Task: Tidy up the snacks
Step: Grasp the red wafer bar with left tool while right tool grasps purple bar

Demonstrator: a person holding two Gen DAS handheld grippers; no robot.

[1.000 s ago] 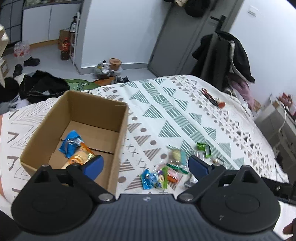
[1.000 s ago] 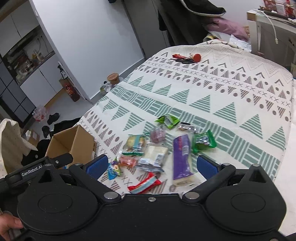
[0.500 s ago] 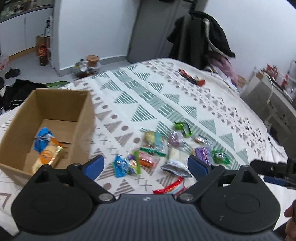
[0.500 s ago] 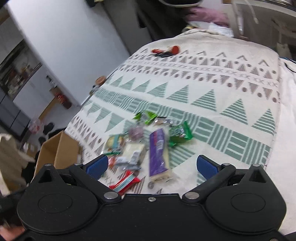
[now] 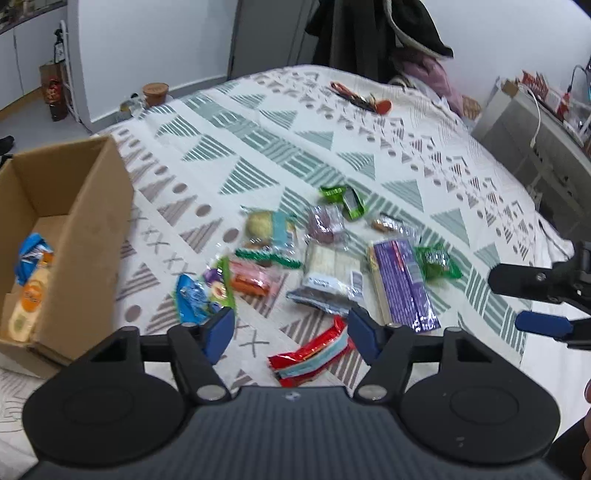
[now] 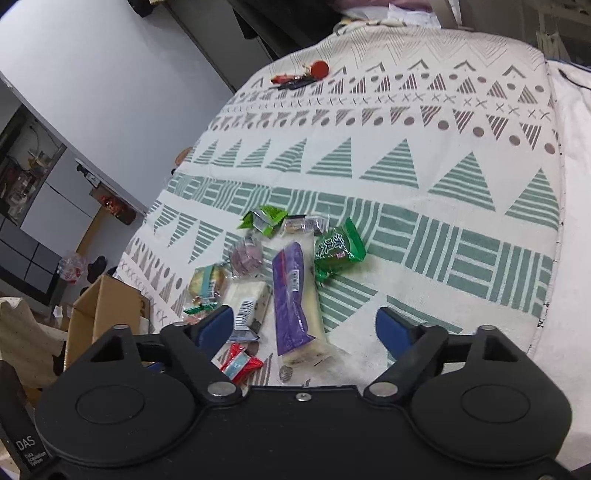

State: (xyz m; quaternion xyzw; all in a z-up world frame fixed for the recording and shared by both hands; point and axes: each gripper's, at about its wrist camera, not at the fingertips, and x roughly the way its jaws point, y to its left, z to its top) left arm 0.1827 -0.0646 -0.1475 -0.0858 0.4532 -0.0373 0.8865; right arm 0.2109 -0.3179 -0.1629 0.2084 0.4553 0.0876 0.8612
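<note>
Several wrapped snacks lie in a loose pile on the patterned bedspread. A red and light-blue bar lies nearest my left gripper, which is open and empty just above it. A long purple packet also shows in the right wrist view, between the fingers of my open, empty right gripper. A cardboard box at the left holds a blue packet and an orange-labelled packet. A green packet lies beside the purple one.
Red-handled tools lie at the far side of the bed. A grey cabinet stands to the right. Dark clothes hang behind the bed. The bed's edge runs along the right in the right wrist view.
My left gripper has swung right from over the box to over the snack pile, and its fingers stand closer together. My right gripper has moved in closer to the purple packet.
</note>
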